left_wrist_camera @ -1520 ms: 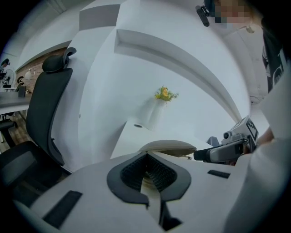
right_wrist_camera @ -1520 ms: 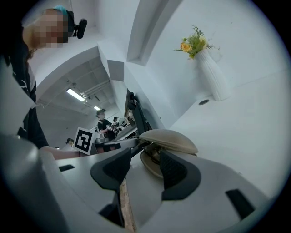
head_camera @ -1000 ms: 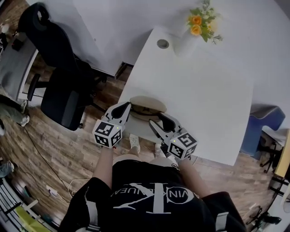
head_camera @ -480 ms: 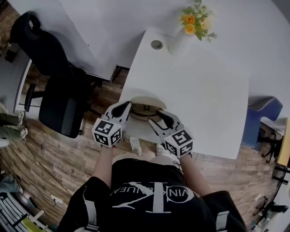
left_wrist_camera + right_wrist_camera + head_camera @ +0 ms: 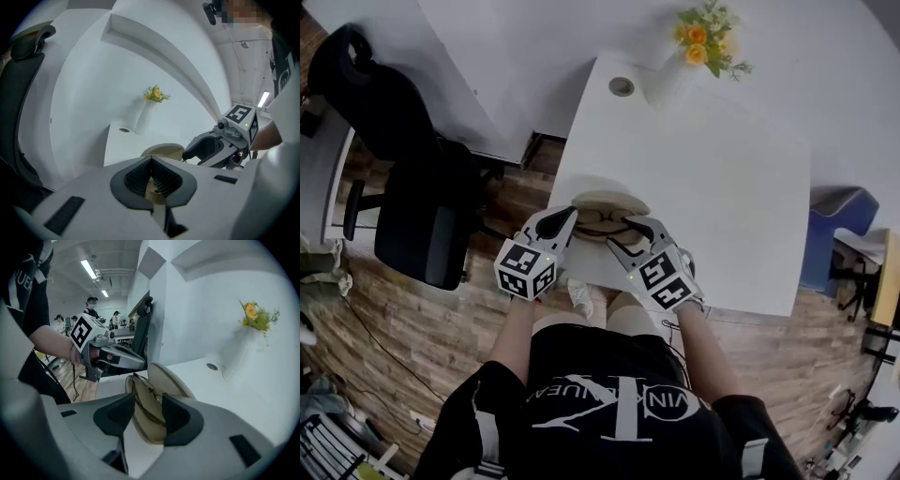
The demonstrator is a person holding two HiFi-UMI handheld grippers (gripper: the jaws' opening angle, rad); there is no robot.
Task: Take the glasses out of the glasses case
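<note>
The lid of the glasses case (image 5: 605,200) now stands open. The right gripper (image 5: 628,234) has moved in, jaws spread wide, with the glasses (image 5: 143,399) lying in the shell just ahead between them. The left gripper (image 5: 563,219) stays pinched on the case's near rim, steadying it. The glasses look ready to be grasped
</note>
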